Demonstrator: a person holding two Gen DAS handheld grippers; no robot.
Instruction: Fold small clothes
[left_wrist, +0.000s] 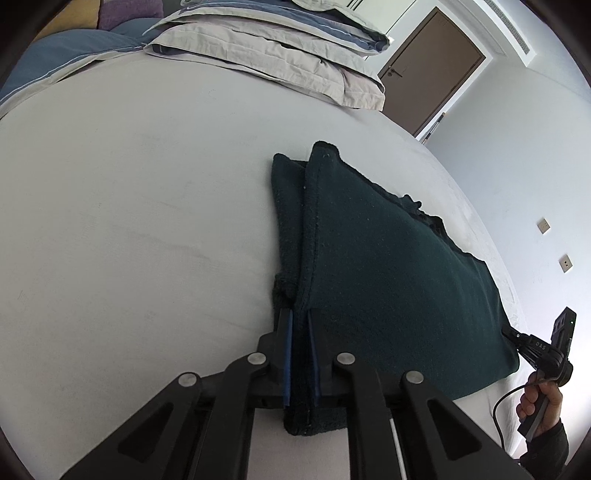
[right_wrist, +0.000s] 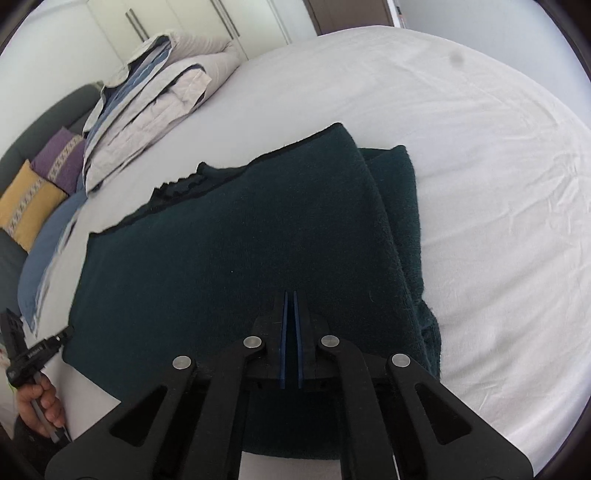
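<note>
Fingers clamp garment edge | long axis crosses bed

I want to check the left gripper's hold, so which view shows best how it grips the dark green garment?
The left wrist view: the left gripper is shut on the near folded edge of the dark green garment, cloth filling the gap between its pads. The right wrist view shows that gripper only small at the garment's corner, its jaws unreadable.
</note>
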